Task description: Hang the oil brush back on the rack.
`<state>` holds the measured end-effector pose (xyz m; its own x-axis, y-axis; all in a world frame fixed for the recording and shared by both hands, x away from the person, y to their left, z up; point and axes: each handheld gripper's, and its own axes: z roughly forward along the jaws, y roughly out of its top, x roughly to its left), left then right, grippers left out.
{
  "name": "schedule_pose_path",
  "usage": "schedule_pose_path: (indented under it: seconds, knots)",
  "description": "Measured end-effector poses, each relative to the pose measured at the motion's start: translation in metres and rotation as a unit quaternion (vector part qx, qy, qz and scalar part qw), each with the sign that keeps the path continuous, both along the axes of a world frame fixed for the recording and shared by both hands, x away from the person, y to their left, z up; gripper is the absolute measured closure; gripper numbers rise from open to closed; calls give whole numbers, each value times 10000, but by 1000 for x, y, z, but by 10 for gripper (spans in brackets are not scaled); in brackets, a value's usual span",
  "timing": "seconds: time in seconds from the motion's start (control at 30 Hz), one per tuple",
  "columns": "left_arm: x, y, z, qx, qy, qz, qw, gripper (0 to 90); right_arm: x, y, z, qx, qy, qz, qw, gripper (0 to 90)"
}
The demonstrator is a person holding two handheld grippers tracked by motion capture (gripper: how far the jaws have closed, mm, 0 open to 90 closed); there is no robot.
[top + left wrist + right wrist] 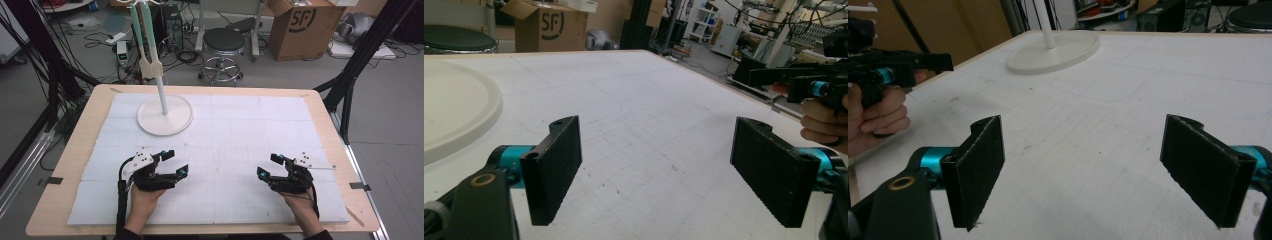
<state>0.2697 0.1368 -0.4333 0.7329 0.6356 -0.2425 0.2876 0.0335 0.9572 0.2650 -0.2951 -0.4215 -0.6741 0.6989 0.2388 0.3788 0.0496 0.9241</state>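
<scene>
A white stand with a round base (pixel 165 117) and a thin pole stands at the back left of the white mat (pixel 240 130). Two long-handled utensils, one green and one beige (pixel 145 40), hang from its top. My left gripper (pixel 176 162) rests near the front left of the mat, held open with nothing between its black pads (pixel 551 170). My right gripper (pixel 267 165) sits at the front right, also open and empty, pads (pixel 1203 170) wide apart. The base (pixel 454 110) lies just left of my left jaws. The base (pixel 1053 50) is farther off in the right gripper view.
Behind the table stand a round black stool (pixel 224 42) and a cardboard box (pixel 300 25). Black frame legs (pixel 360 55) flank both sides, and cables cover the floor at the back left. The wooden table edge (pixel 80 130) borders the mat.
</scene>
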Motion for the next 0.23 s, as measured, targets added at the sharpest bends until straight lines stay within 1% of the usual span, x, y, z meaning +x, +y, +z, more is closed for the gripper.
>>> schedule_pose_path:
  seconds: [0.07,0.23]
  knots:
    - [0,1,-1,-18,15,20,10000,210,0,0,-1,16,43,-3,10000,173]
    - [-1,3,-1,-32,24,55,10000,207,1,0,-2,24,18,-23,10000,173]
